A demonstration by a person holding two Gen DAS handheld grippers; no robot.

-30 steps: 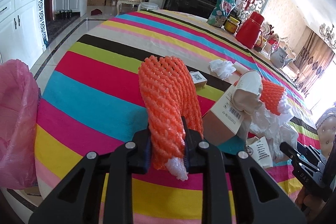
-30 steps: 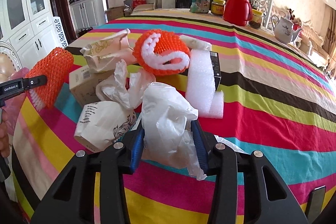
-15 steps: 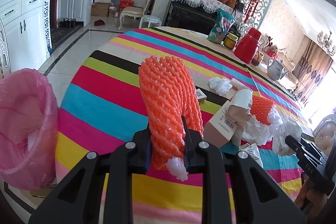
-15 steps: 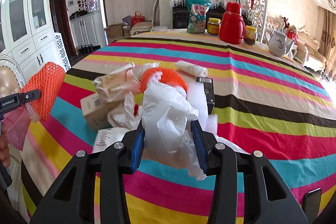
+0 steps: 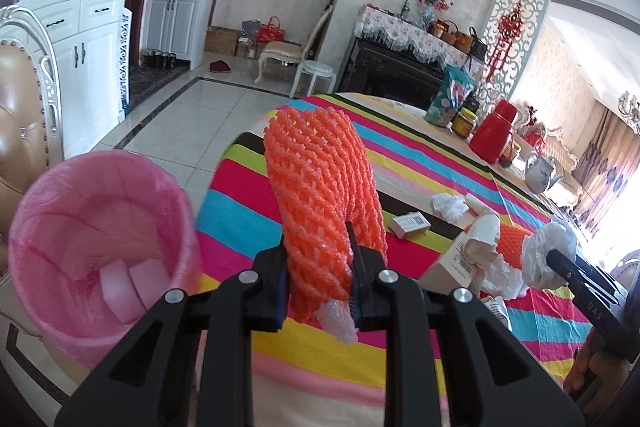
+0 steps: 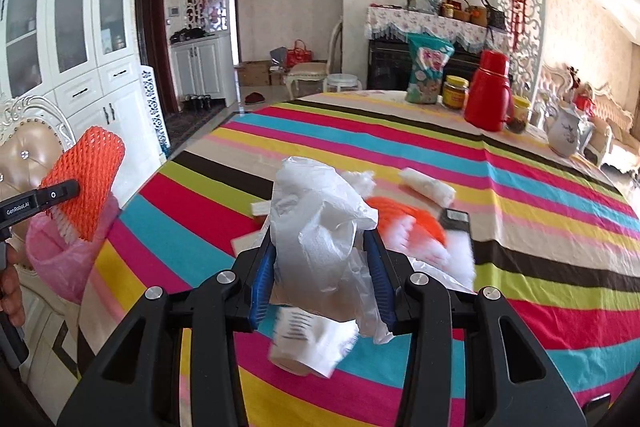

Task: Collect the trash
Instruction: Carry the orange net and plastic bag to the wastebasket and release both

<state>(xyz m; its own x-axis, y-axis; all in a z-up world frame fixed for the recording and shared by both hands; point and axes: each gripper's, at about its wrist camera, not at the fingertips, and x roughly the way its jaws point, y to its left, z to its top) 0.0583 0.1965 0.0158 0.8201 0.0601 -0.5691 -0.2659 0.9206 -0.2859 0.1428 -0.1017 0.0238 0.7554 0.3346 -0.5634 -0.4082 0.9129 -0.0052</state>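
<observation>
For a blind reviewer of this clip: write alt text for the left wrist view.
The left gripper clamps an orange foam fruit net upright, beside a pink-lined trash bin holding white foam pieces. Beyond lies a striped tablecloth with more trash; at right, the right gripper holds a white plastic bag.

"GenRoboLAI" stands in white on the black side of the left gripper (image 6: 52, 195), seen from the right wrist view. "DAS" stands in pale letters on the black finger of the right gripper (image 5: 560, 261), seen from the left wrist view. A barcode with small digits, too fine to read, is printed on a white label (image 5: 459, 261) on a box. The snack bag (image 6: 428, 69) bears red characters, too blurred to read.
</observation>
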